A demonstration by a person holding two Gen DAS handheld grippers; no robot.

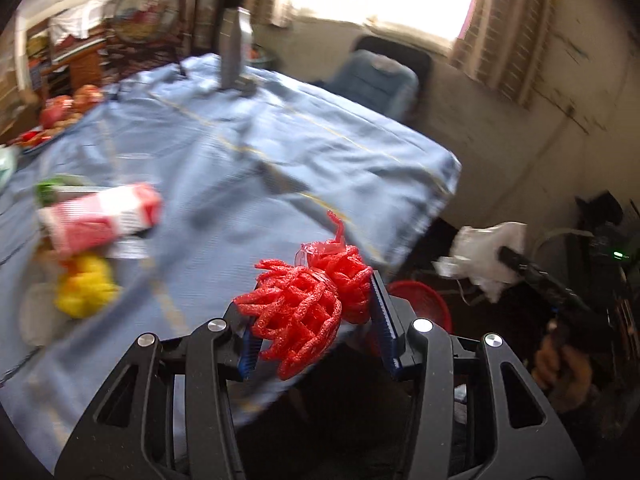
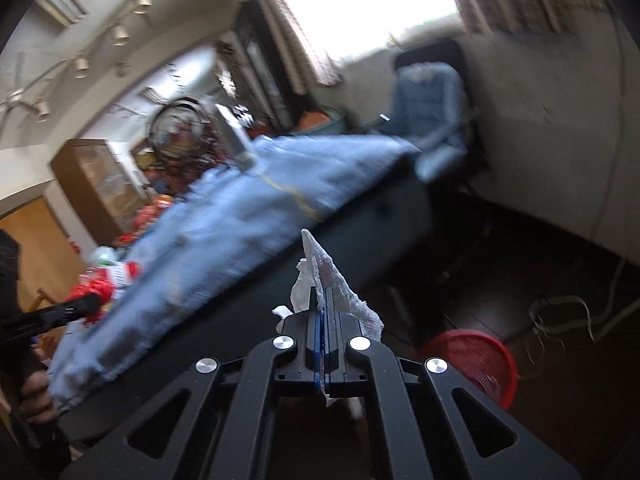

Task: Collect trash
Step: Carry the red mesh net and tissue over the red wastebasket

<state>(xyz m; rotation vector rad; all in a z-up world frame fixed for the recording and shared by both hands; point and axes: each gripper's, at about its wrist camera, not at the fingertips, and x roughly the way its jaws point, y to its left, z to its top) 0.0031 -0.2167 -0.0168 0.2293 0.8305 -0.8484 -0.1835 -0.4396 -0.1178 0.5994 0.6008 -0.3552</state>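
My left gripper (image 1: 310, 304) is shut on a bunched red foam net (image 1: 308, 300), held over the near corner of the blue-clothed table (image 1: 280, 132). My right gripper (image 2: 323, 300) is shut on a crumpled white tissue (image 2: 324, 272), held off the table's edge above the dark floor. That tissue (image 1: 486, 254) and the right gripper (image 1: 516, 258) show at the right of the left wrist view. A red basket (image 2: 476, 360) stands on the floor below; its rim (image 1: 424, 300) peeks out past the left fingers. Still on the cloth lie a red-and-white packet (image 1: 100, 216) and a yellow crumpled piece (image 1: 86, 286).
A grey upright stand (image 1: 232, 52) rises at the table's far edge. A blue padded chair (image 2: 432, 108) stands under the window. Fruit (image 1: 68, 108) lies at the table's far left. White cables (image 2: 568, 316) trail on the floor beside the basket. A hand (image 2: 34, 396) grips the left tool.
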